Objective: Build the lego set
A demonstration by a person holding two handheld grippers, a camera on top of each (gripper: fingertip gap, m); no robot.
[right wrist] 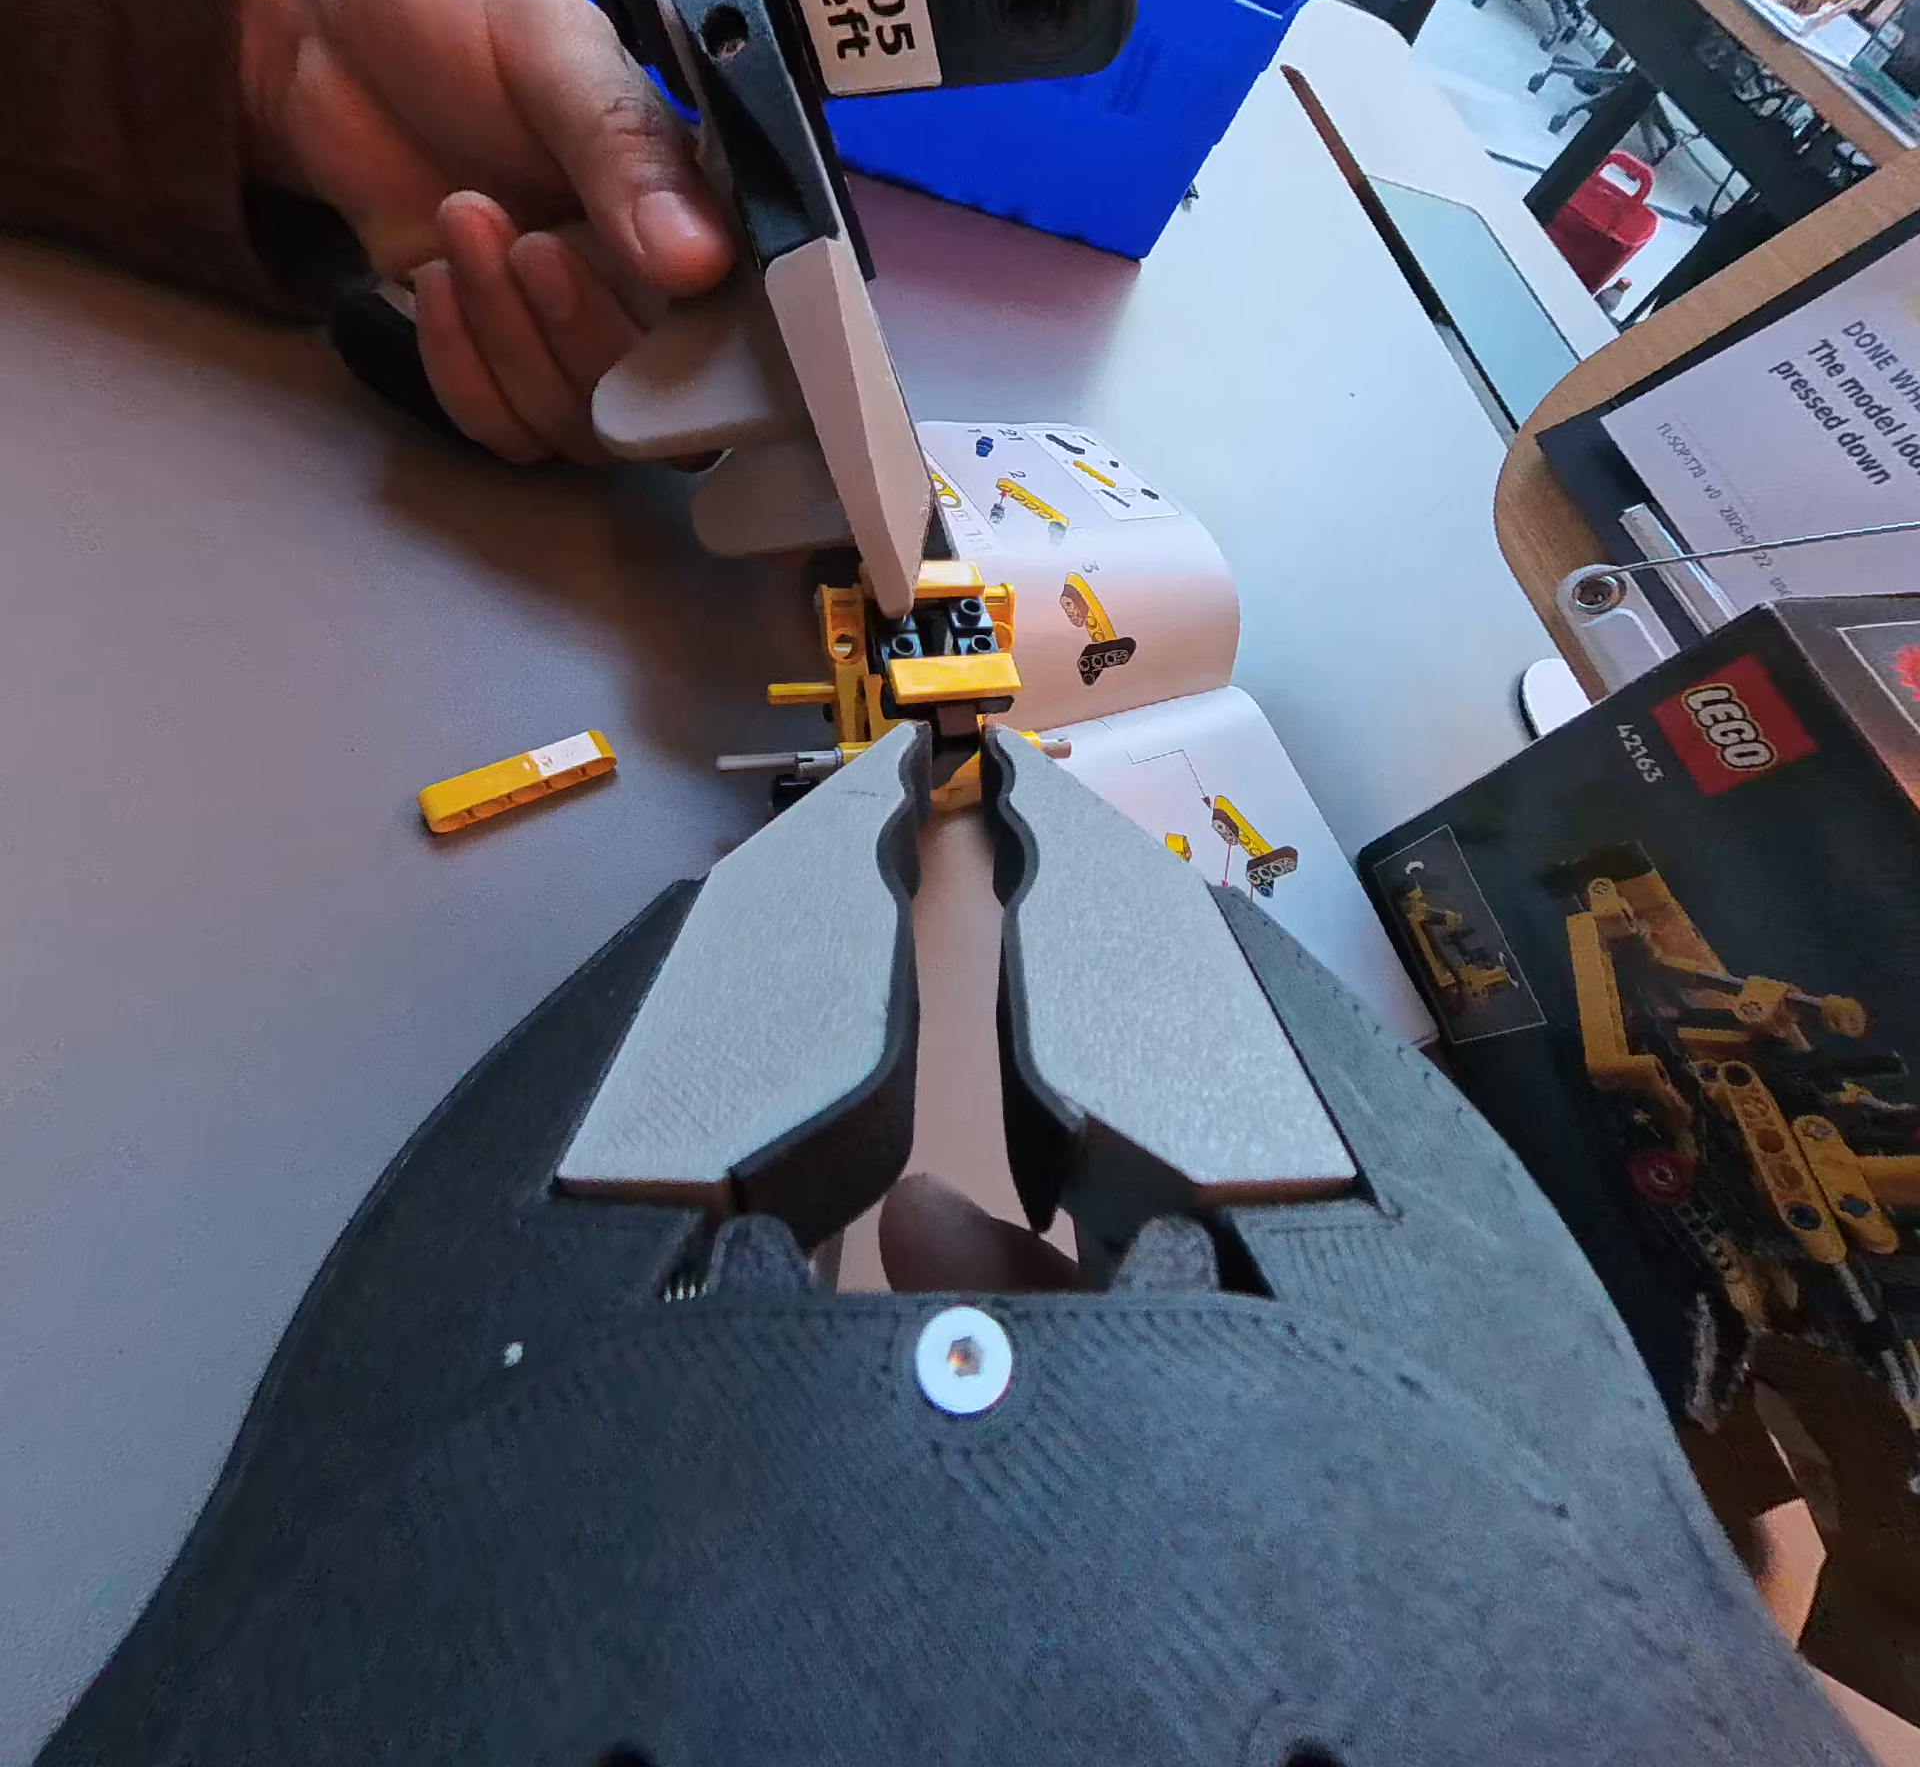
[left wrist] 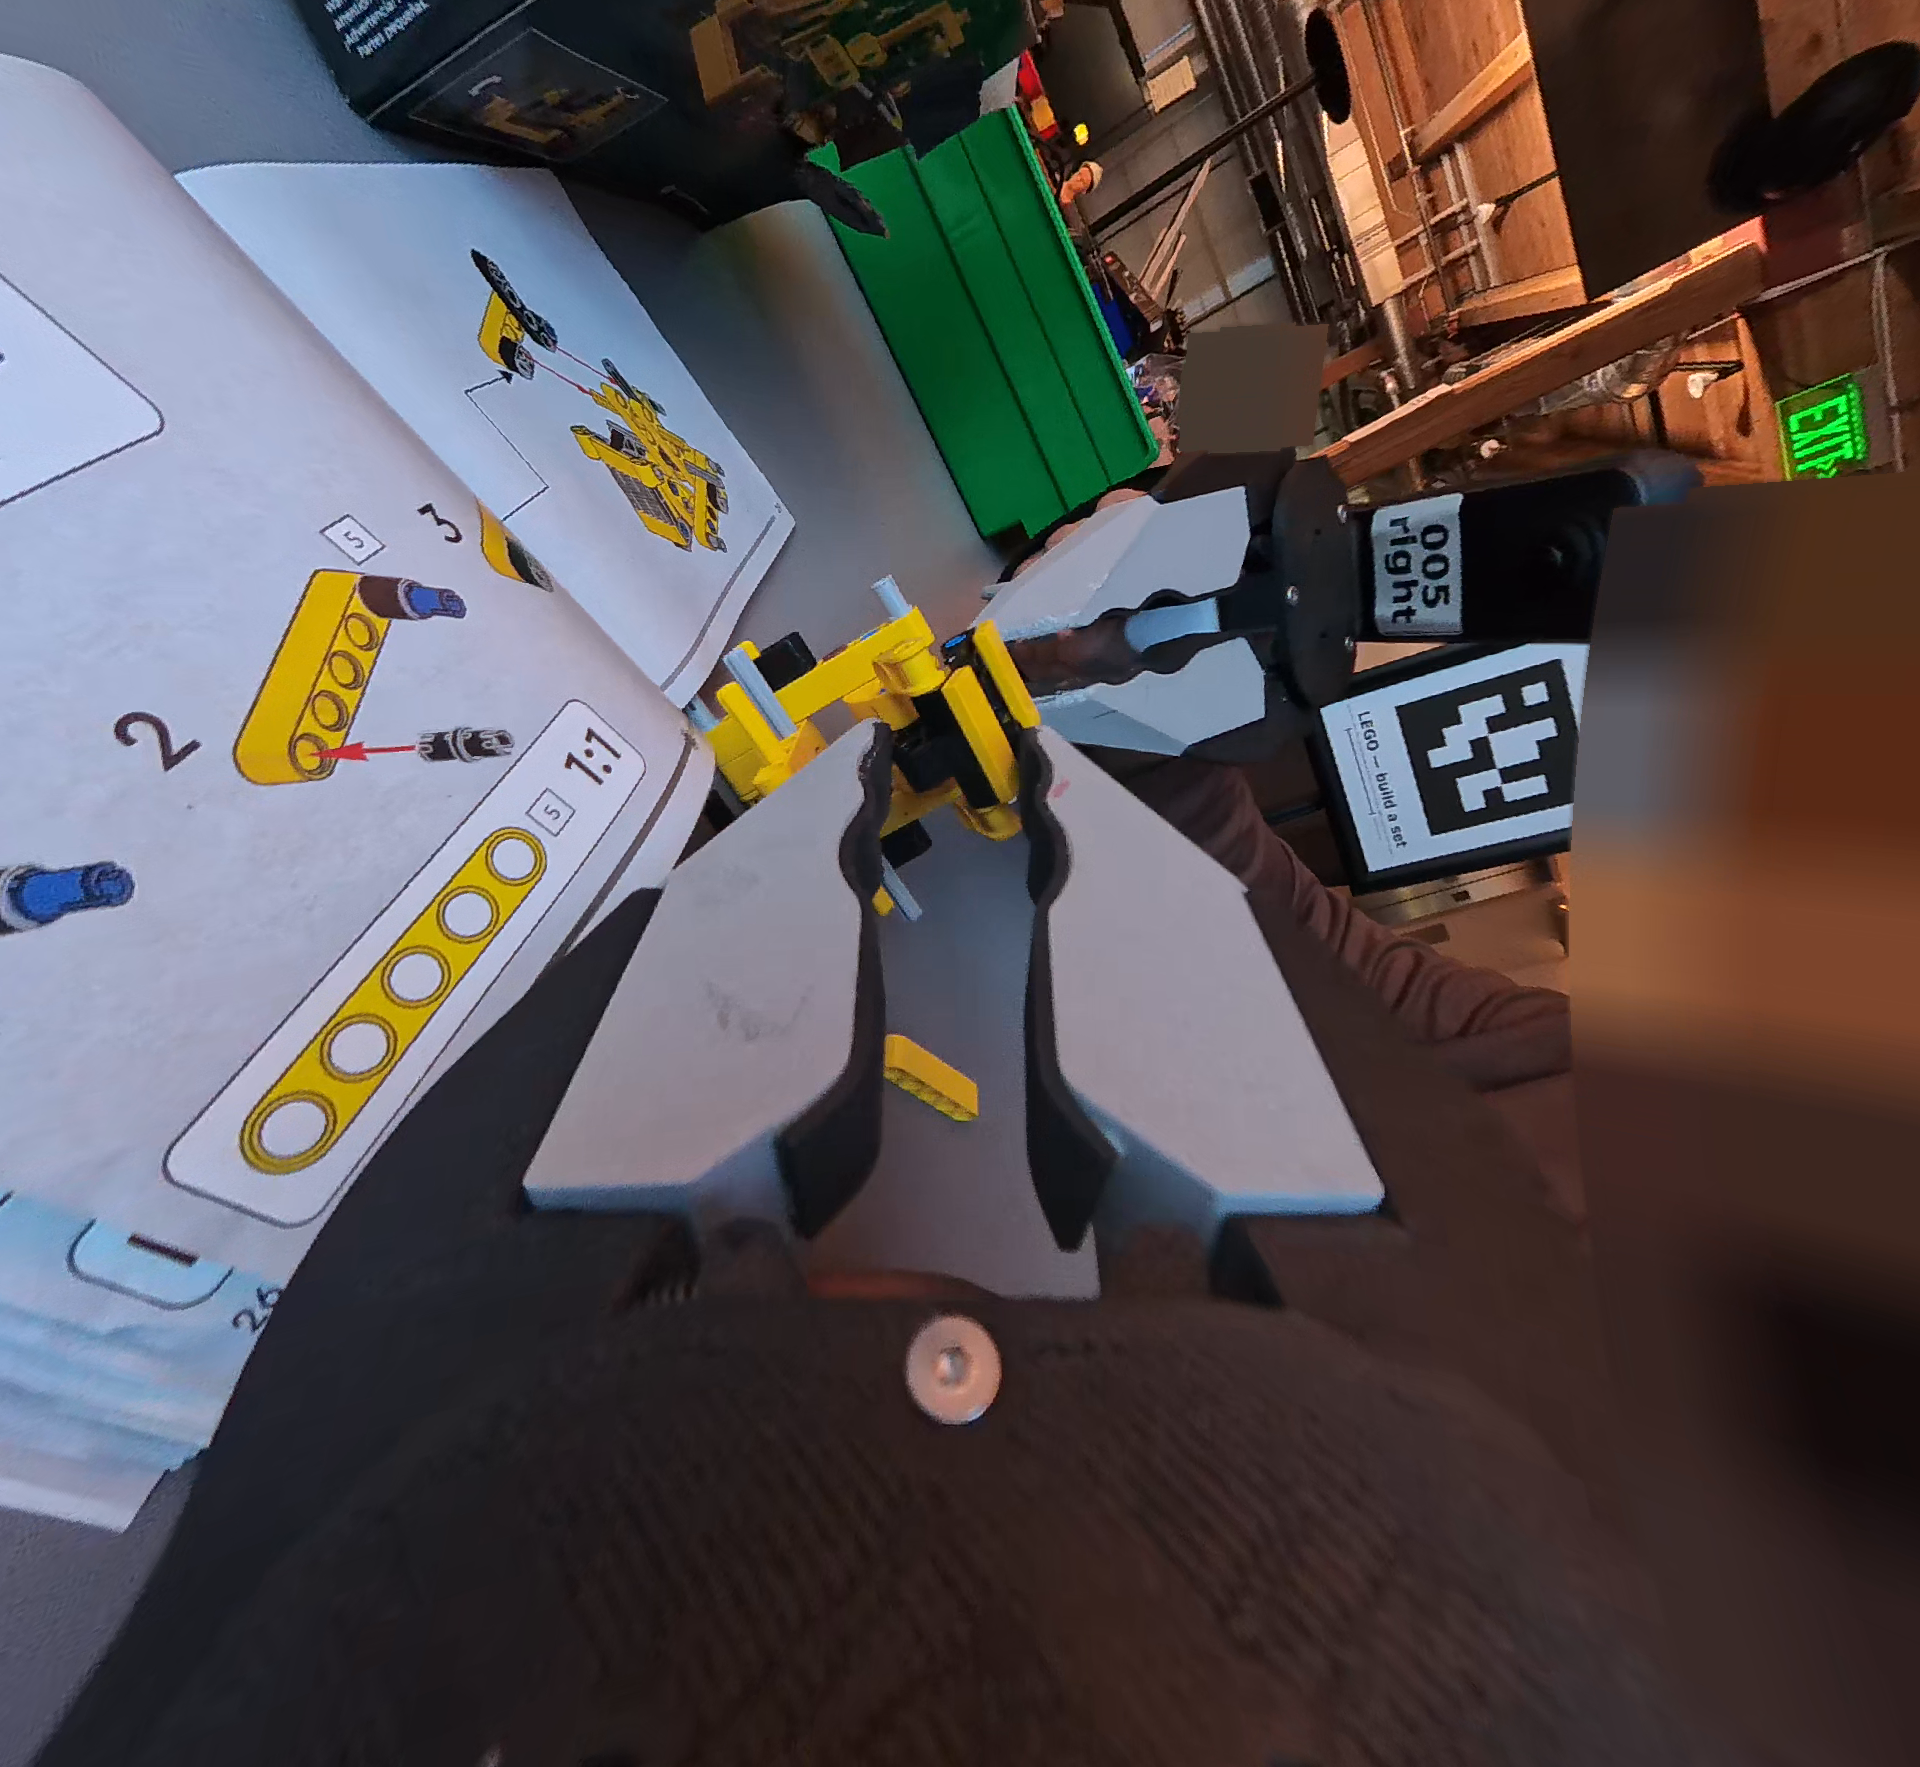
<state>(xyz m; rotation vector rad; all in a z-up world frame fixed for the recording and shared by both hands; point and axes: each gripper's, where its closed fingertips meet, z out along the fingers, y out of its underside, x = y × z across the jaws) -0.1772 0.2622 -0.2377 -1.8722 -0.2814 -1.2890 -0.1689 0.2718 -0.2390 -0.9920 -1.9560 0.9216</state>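
two hand-held grippers (left wrist: 951, 761) (right wrist: 954, 743), one model (right wrist: 925, 657), one loose beam (right wrist: 516, 779)

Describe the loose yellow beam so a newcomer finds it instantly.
Start at the grey table and find the half-built yellow and black model held between the two claws. Apart from it, on bare tabletop on the side away from the instruction booklet, lies the loose yellow beam. It is the only piece lying flat and alone, unattached, touched by neither claw.

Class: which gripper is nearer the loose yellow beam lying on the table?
Left. The left gripper grips the model just past the yellow beam; the right gripper holds the model's other side, farther off.
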